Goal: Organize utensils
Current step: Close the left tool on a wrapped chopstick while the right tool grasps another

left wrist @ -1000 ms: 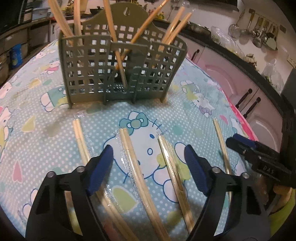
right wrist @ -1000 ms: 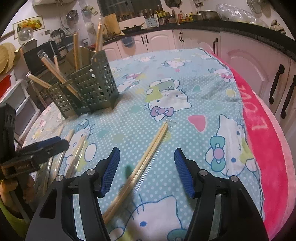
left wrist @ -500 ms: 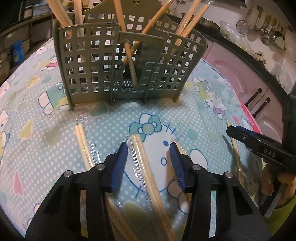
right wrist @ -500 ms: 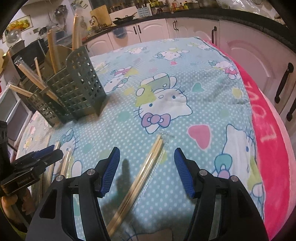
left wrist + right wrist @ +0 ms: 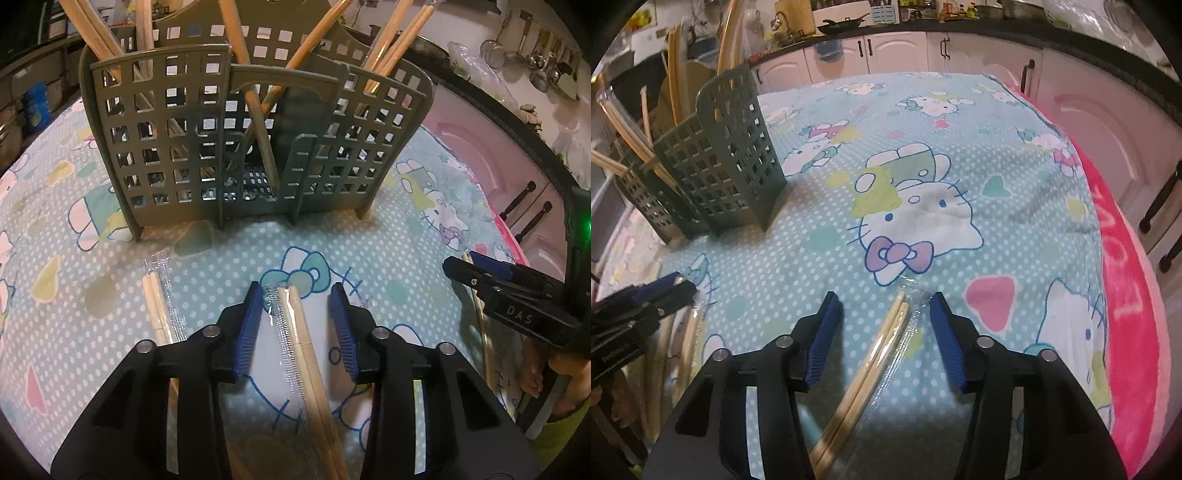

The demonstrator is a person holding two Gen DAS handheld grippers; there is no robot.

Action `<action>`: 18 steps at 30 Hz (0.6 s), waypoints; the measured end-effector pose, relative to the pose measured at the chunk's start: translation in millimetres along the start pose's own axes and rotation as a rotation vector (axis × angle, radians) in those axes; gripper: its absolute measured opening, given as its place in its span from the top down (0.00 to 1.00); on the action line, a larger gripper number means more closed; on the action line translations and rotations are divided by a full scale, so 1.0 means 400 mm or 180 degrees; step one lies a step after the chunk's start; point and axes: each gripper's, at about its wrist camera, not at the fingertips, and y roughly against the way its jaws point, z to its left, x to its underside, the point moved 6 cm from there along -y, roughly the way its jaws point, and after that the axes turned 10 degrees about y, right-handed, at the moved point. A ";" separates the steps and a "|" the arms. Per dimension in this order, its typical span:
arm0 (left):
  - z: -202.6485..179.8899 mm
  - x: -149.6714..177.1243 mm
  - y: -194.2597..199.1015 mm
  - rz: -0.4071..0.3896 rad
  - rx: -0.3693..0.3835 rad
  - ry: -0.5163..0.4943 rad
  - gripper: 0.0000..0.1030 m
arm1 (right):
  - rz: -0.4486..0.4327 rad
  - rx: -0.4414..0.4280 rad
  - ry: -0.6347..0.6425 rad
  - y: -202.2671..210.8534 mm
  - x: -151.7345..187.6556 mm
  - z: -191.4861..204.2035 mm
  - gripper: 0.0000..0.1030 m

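While both my tongs gape unclenched, each straddles a wrapped chopstick pair: left gripper (image 5: 297,325) over wrapped chopsticks (image 5: 299,343) lying lengthwise toward the holder (image 5: 255,136), nearest

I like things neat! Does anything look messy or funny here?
Yes: wrapped chopstick pairs lie flat on the tablecloth while others stand in the green holder, leaning every which way.

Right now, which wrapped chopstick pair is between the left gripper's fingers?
The middle pair, between the left gripper's open fingers; the pair to its left lies outside them.
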 end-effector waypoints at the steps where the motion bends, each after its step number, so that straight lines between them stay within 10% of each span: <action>1: 0.001 -0.002 -0.001 -0.0009 -0.0013 0.0009 0.76 | -0.0005 0.0017 0.0019 -0.001 -0.001 0.001 0.61; 8: 0.018 -0.008 0.004 -0.0033 -0.0028 0.0054 0.88 | -0.0070 -0.0035 -0.0013 0.000 -0.009 -0.011 0.87; 18: 0.021 0.002 0.055 -0.0081 0.0189 0.0131 0.97 | -0.0215 -0.0385 -0.0287 0.060 -0.009 -0.037 0.92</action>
